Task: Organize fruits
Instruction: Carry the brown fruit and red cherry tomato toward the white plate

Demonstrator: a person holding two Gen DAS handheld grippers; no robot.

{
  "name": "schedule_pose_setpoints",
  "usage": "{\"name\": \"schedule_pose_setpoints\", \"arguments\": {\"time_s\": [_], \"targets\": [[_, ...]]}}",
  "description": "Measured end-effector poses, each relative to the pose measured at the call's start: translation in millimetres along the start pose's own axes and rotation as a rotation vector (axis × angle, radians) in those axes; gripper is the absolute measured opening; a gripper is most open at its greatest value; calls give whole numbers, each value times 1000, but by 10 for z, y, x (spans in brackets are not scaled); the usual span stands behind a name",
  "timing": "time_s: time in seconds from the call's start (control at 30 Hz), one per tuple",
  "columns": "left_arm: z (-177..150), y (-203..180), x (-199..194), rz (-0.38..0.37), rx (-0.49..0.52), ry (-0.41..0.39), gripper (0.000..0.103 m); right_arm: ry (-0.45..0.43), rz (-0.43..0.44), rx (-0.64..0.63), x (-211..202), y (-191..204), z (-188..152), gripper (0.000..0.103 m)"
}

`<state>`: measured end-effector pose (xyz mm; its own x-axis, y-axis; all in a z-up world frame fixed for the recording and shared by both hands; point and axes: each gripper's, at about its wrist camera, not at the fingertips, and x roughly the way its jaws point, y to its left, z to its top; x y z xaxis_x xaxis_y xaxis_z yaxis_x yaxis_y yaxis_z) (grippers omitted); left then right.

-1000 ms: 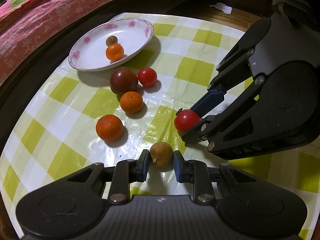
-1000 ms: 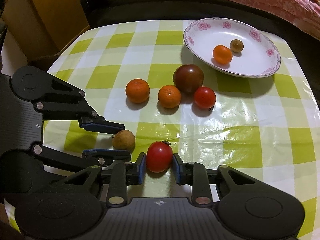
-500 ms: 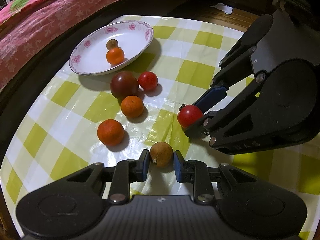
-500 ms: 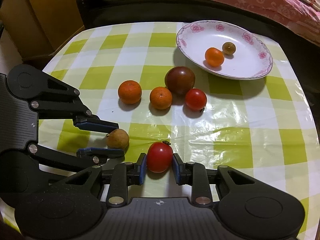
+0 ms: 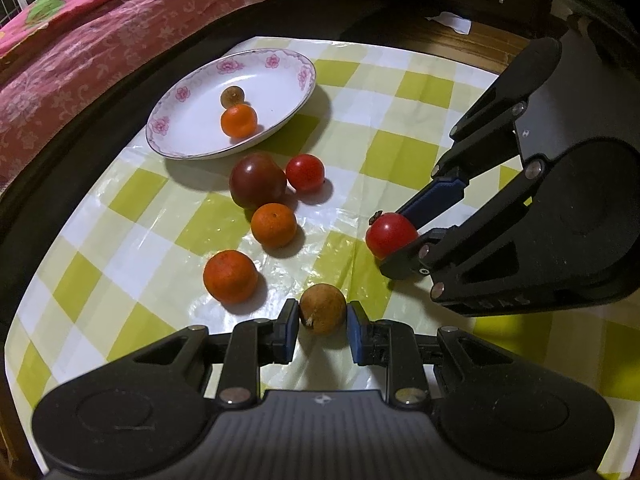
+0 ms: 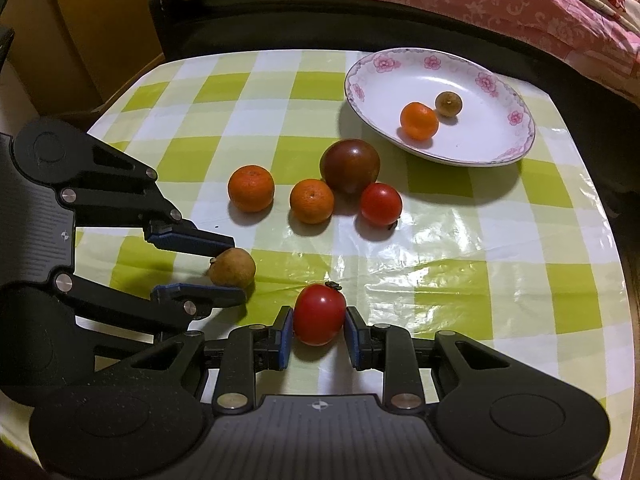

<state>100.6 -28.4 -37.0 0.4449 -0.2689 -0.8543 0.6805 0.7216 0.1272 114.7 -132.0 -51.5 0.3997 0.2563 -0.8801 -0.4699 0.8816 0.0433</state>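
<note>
Green-and-white checked tablecloth [image 6: 448, 248] over a table, pink quilted bedding [image 5: 80, 40] behind the far edge.

Between the pads of the left gripper [image 5: 323, 316]: a small brown fruit [image 5: 322, 307], gripped on both sides. Same fruit from the right wrist view [image 6: 233, 267], pinched between the two blue pads, its underside seeming clear of the cloth (hard to be sure). Between the pads of the right gripper [image 6: 318, 320]: a red tomato [image 6: 319, 313], stem end up, clamped on both flanks; seen from the left wrist view [image 5: 390, 235], held at the fingertips off to the right of the left gripper.

Ahead and slightly left of the left gripper: a near orange [image 5: 229, 276], then a second orange [image 5: 274, 225] further out. Beyond those, a large dark red-brown tomato [image 5: 258, 179] touching or nearly touching a small red tomato [image 5: 305, 173] on its right.

Furthest out, ahead-left of the left gripper and ahead-right of the right one: a white floral-rimmed plate [image 5: 188, 92], holding a small orange [image 5: 238, 120] and, just behind it, a small brown fruit in the plate [image 5: 232, 97].
</note>
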Motion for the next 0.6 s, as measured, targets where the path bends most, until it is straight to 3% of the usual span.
{"name": "schedule_pose_setpoints", "arguments": {"time_s": [0.6], "targets": [[152, 52, -17, 33, -6, -38, 34, -41, -27, 5, -70, -47, 43, 22]]}}
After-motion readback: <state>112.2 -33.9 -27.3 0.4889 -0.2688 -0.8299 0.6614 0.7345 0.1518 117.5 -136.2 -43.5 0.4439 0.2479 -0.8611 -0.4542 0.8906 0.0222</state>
